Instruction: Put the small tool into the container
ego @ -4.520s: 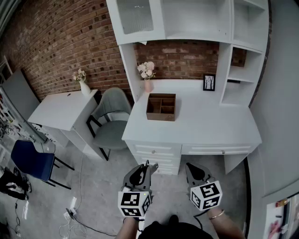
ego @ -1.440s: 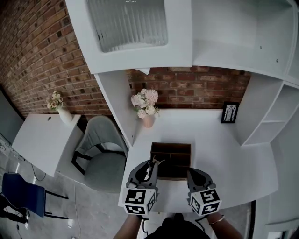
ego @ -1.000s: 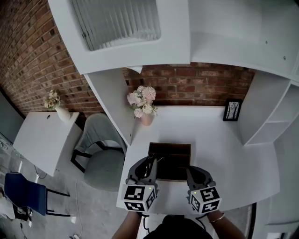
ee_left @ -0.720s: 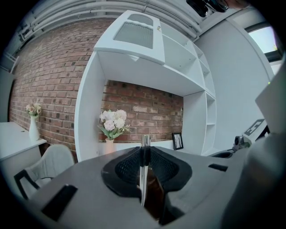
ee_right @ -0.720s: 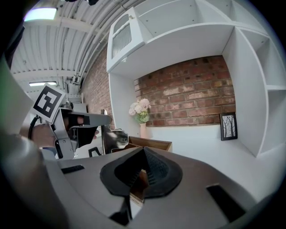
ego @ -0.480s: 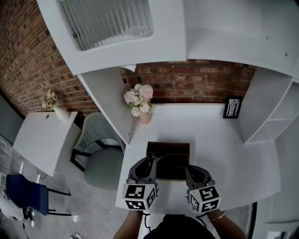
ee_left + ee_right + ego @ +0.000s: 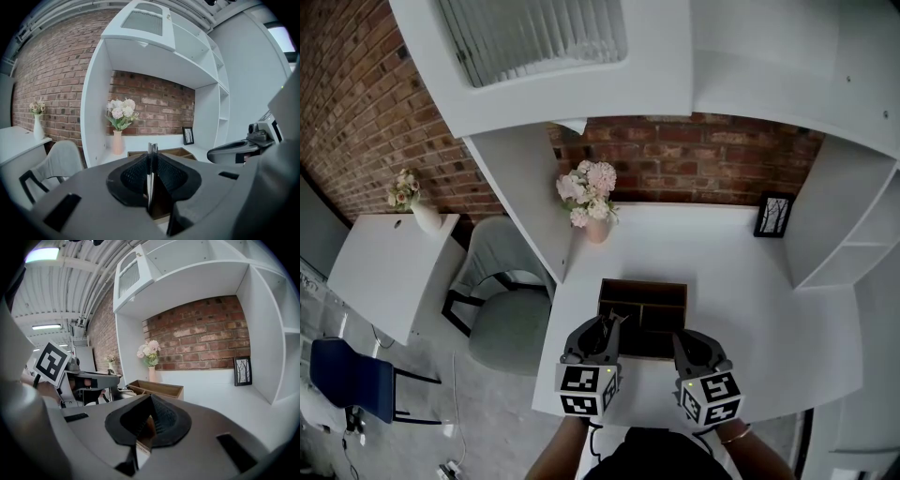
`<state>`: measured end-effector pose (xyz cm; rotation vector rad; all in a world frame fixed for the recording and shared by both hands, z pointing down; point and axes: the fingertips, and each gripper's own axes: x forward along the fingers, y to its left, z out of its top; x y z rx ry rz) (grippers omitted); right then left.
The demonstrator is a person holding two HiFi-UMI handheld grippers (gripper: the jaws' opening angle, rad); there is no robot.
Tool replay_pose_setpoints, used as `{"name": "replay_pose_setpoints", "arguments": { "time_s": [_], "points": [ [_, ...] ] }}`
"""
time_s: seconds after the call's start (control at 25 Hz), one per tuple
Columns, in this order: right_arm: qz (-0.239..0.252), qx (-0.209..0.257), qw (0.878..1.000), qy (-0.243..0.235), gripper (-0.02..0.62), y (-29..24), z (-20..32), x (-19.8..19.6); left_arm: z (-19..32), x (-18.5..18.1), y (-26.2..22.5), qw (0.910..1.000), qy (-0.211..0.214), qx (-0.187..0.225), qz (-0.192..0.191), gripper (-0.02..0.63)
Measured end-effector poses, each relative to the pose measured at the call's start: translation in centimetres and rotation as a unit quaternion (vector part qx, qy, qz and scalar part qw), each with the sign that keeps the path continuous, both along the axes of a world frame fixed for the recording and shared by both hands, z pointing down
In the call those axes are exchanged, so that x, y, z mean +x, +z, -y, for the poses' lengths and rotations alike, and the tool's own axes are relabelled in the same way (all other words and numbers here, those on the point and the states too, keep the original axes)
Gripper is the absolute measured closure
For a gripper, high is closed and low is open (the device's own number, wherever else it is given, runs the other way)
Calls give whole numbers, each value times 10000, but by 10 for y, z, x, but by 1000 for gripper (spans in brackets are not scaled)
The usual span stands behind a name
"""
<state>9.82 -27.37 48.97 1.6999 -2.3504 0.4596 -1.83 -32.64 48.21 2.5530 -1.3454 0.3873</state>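
While the thin metal strip (image 7: pixel 150 178) sits clamped upright in the left tool (image 7: pixel 610 325), its tip pokes over the wooden container's (image 7: pixel 643 284) near left corner, not yet inside. Lowering and release look to be what's left. Right tool (image 7: pixel 149 398), pads together and empty, hovers by the container's near right corner, over the desk (image 7: pixel 759 319).
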Motion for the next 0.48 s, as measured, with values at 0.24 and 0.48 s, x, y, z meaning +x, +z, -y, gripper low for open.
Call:
{"name": "replay_pose_setpoints", "arguments": {
  "time_s": [0.24, 0.48],
  "points": [
    [-33, -15, 10000, -33, 592, 1, 0, -3, 0, 2, 5, 10000, 17, 24, 14, 532],
    [-46, -38, 10000, -53, 592, 2, -2, -8, 2, 4, 7, 10000, 19, 78, 38, 531]
  ]
}}
